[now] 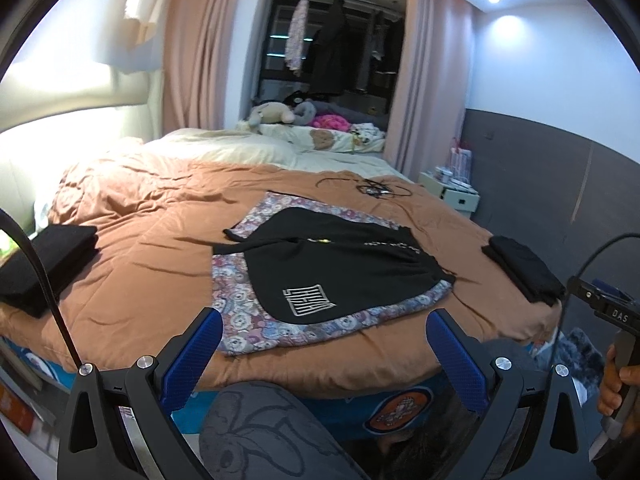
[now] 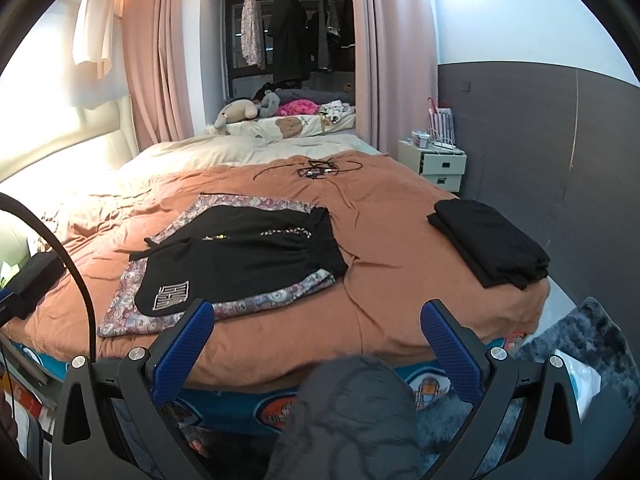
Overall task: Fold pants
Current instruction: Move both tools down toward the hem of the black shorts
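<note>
Shorts [image 1: 336,268], black, white logo on one leg: laid flat on a patterned cloth [image 1: 256,328] near the front edge of the bed [image 1: 140,216], waistband toward the right. Legs appear spread side by side; no fold visible, so this item looks unstarted.

Stack [image 2: 490,246], black, folded: right side of bed, well apart from the shorts. Second folded stack [image 1: 44,264]: left edge of bed. Both judged finished pieces.

Left hand-held gripper [image 1: 324,354]: jaws spread wide, empty, held off the front of the bed, clear of the fabric.

Right hand-held gripper [image 2: 318,344]: jaws likewise spread, empty, to the right of the shorts.

Remaining, by estimate: every fold of the shorts, then setting them aside.
</note>
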